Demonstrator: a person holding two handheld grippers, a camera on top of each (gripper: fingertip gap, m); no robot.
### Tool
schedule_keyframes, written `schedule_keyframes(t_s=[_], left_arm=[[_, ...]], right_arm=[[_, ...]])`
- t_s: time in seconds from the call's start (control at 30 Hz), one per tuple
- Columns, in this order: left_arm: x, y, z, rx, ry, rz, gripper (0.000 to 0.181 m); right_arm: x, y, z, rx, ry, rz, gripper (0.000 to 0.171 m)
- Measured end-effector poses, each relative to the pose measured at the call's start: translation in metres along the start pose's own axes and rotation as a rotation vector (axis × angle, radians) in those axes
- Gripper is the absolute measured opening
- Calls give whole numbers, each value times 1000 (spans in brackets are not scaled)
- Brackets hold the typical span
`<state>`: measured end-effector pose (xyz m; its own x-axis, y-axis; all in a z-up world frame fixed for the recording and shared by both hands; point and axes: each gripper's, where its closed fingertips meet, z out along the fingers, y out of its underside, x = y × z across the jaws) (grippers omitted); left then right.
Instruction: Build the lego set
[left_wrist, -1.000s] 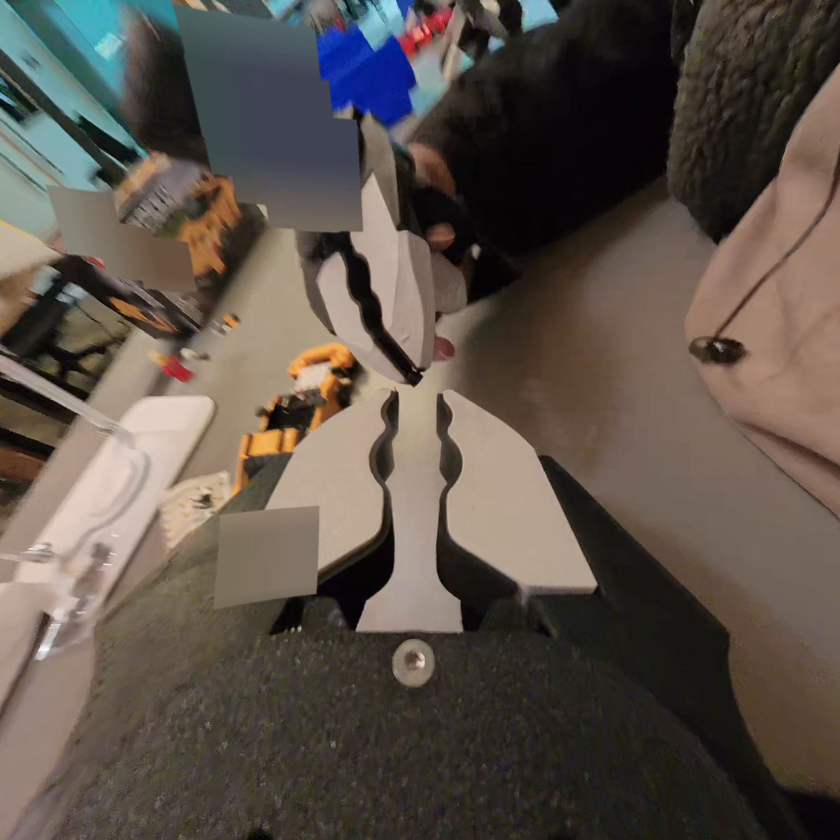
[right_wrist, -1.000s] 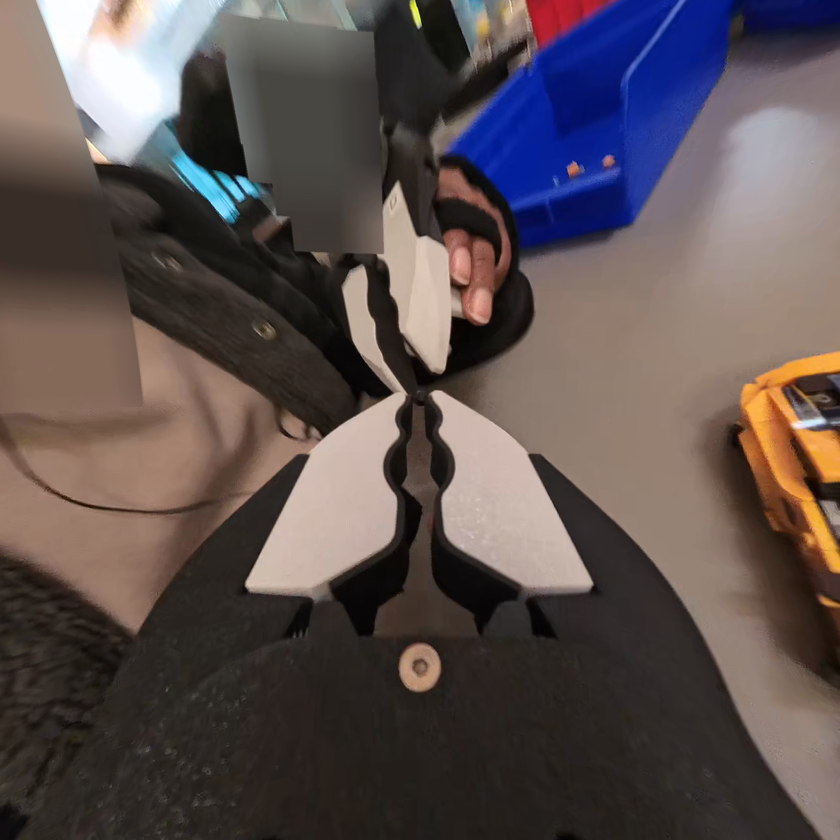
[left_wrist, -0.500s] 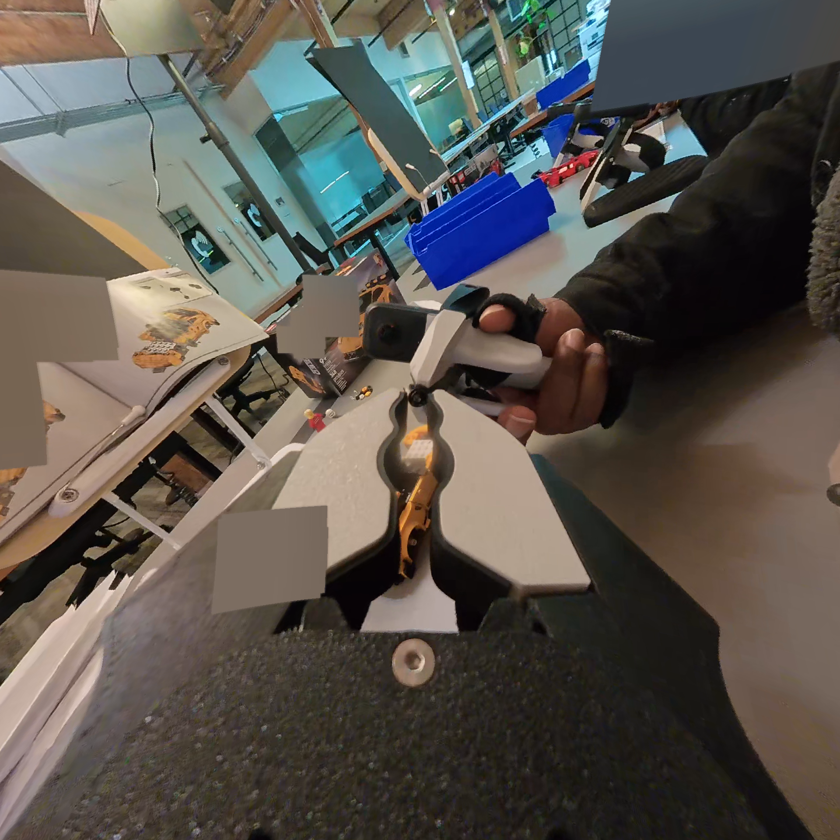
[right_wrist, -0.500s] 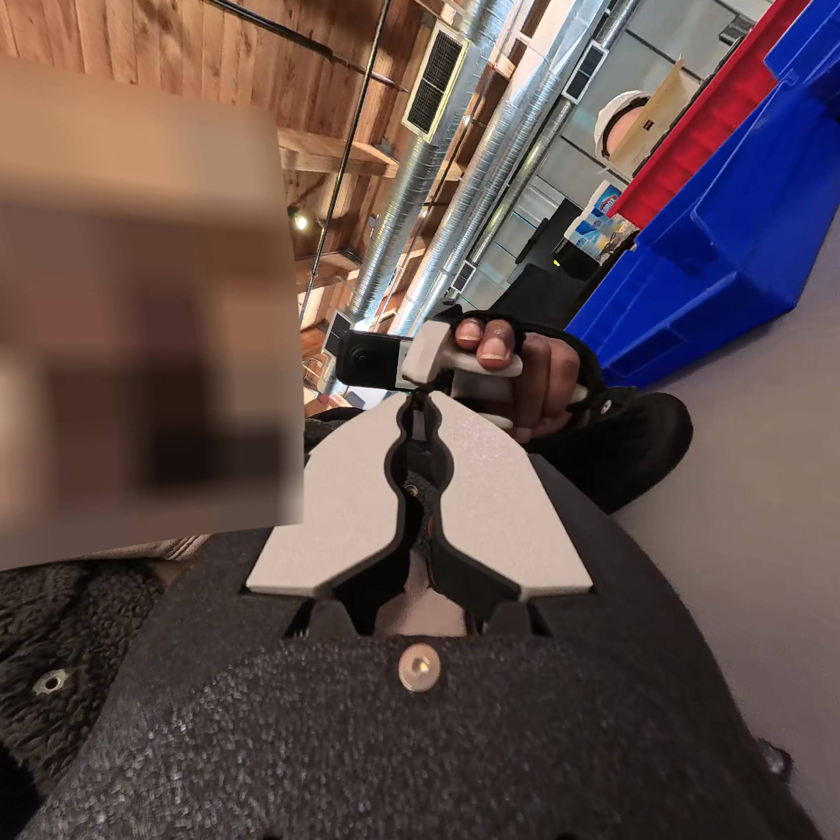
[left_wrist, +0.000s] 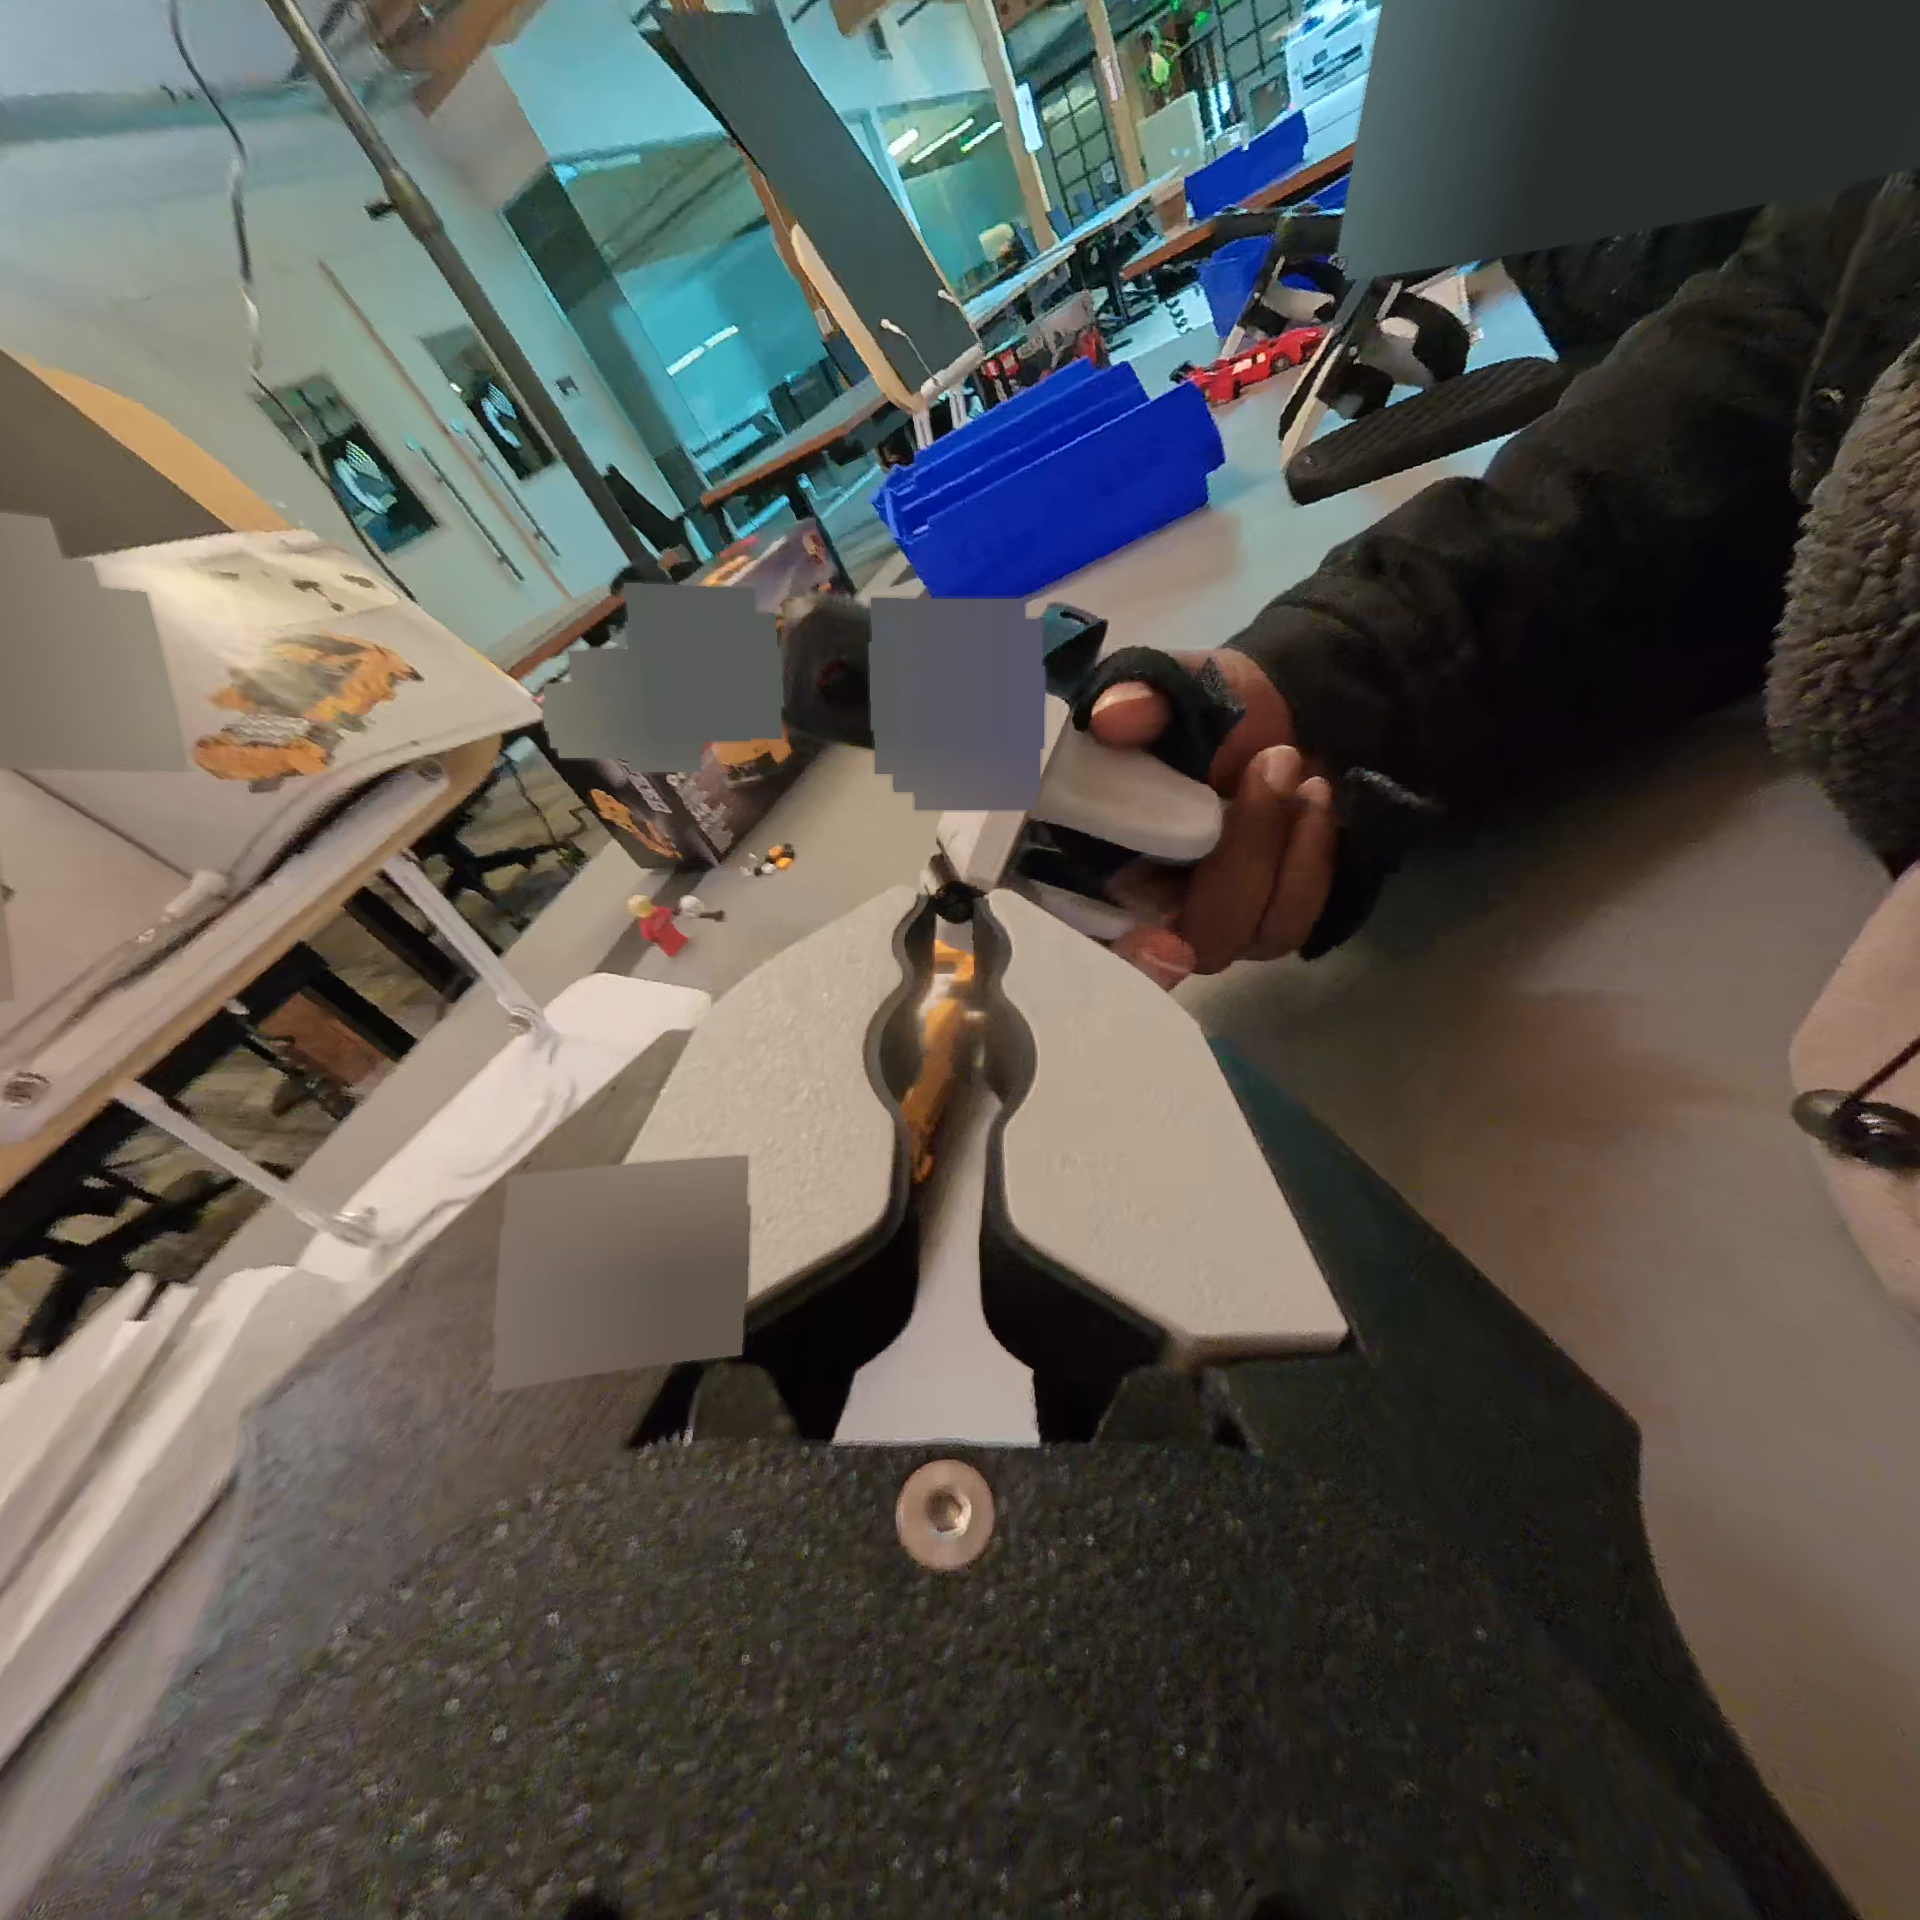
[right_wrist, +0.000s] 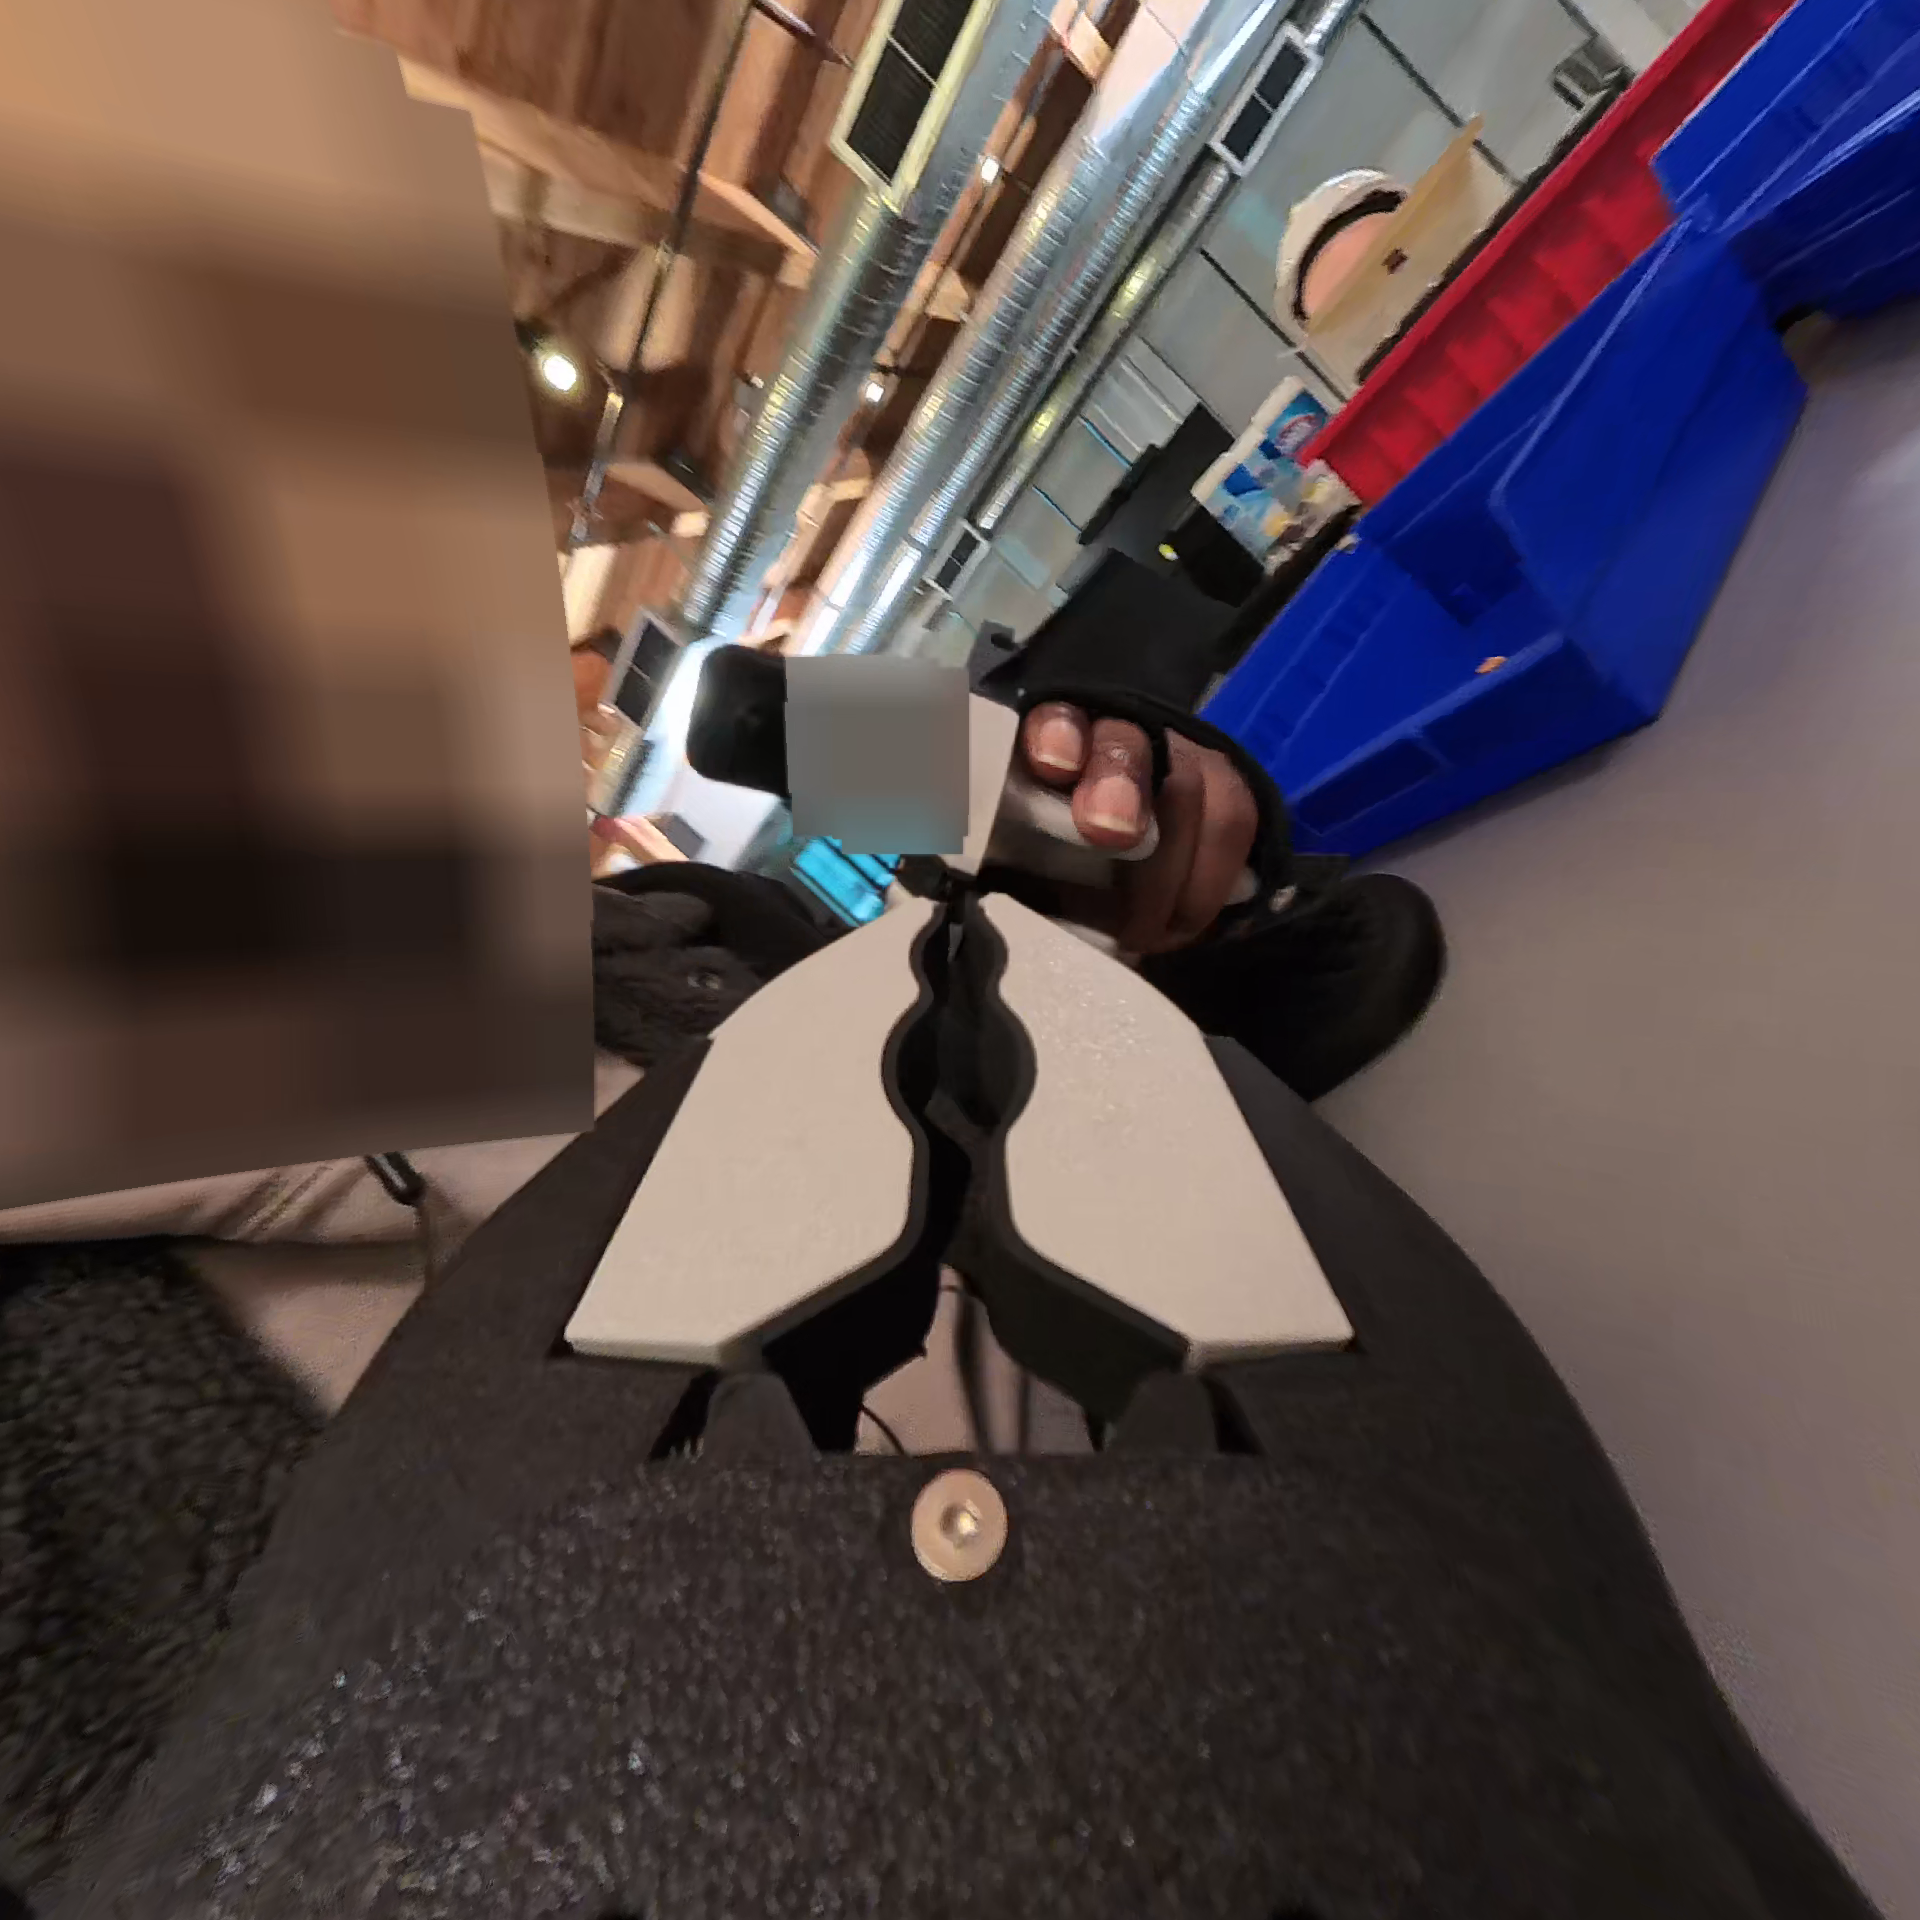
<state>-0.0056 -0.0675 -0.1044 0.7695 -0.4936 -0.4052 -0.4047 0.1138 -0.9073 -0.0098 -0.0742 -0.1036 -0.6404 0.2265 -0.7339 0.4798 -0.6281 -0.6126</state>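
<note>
My left gripper (left_wrist: 951, 906) and my right gripper (right_wrist: 948, 902) meet tip to tip above the grey table (left_wrist: 1558, 1091). A small black lego piece (left_wrist: 951, 902) sits pinched at the tips where they meet; it also shows in the right wrist view (right_wrist: 940, 885). Both grippers look shut on it. In the left wrist view the right gripper (left_wrist: 1101, 800) is held by a hand. In the right wrist view the left gripper (right_wrist: 1049, 831) is held by a hand. An orange lego car (left_wrist: 935, 1049) shows through the gap between my left fingers, mostly hidden.
An open instruction booklet (left_wrist: 301, 686) rests on a stand at the left, over a white tray (left_wrist: 592, 1039). A lego box (left_wrist: 675, 800), a red minifigure (left_wrist: 660, 925) and loose bits lie beyond. Blue bins (left_wrist: 1049, 478) (right_wrist: 1558, 644) stand farther back. A person's dark sleeve (left_wrist: 1558, 540) is at the right. My left and right fingertips are right by each other.
Both grippers have tilted up from facing the table to nearly level. My left gripper, open one second ago, has closed on the small black piece at the right gripper's tip.
</note>
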Motion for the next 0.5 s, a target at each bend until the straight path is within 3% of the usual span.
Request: schedule_keyframes(t_s=[0.27,0.5], left_arm=[[12,36,11,-139,225,-453,7],[37,74,23,-358,306,-531,7]], right_arm=[[22,9,-23,-254,381,-581,12],[38,37,-39,-516,511,-850,15]])
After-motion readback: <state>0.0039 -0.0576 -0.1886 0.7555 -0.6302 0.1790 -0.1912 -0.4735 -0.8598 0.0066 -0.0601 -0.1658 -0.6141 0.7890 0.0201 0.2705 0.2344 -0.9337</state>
